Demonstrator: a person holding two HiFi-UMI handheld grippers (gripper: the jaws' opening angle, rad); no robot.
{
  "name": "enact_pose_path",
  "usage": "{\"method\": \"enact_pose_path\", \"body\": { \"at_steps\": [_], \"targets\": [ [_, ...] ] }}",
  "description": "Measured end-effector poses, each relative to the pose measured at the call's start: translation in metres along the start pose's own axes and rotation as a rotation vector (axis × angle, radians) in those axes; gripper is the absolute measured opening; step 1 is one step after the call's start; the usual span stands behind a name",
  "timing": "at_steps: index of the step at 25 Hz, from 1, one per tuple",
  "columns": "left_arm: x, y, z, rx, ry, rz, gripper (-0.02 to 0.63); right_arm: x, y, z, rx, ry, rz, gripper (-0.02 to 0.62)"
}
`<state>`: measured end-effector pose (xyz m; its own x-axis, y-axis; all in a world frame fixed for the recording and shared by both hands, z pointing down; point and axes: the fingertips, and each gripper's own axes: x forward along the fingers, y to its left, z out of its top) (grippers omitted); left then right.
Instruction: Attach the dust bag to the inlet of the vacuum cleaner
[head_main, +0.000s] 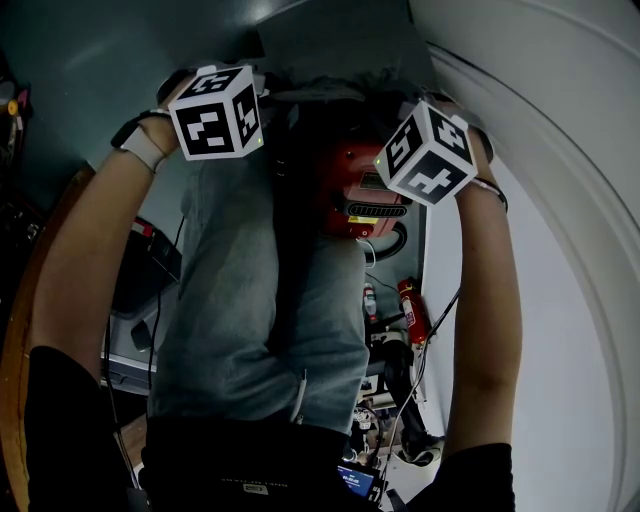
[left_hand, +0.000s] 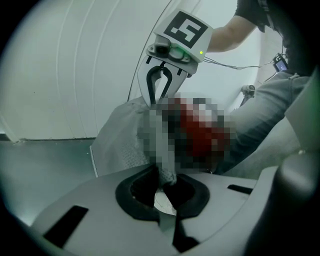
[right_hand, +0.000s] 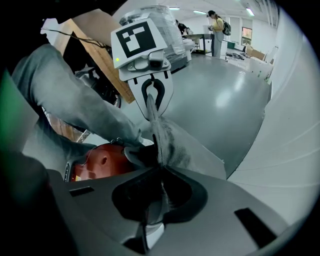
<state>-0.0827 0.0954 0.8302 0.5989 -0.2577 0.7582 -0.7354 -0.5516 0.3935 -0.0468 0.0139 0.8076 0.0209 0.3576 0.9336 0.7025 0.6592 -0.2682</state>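
Jaws of the left gripper and of the right gripper are each pinched shut on the dust bag, a pale grey, finely textured fabric sack stretched between them just beside the red vacuum cleaner, over a glossy grey floor in a bright hall.

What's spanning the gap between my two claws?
The grey dust bag: both gripper views show its cloth running from the right claw to the left claw, each shut on an edge.
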Motion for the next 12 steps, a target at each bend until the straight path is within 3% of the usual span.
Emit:
{"method": "enact_pose_path", "body": {
  "at_steps": [6, 12],
  "targets": [
    [-0.004, 0.009, -0.006, 0.029, -0.003, 0.049, 0.021, -0.002, 0.002, 0.004, -0.013, -0.016, -0.023, 0.044],
    [-0.014, 0.019, -0.005, 0.006, -0.040, 0.098, 0.021, -0.012, 0.000, 0.004, -0.046, -0.056, -0.144, 0.073]
  ]
}}
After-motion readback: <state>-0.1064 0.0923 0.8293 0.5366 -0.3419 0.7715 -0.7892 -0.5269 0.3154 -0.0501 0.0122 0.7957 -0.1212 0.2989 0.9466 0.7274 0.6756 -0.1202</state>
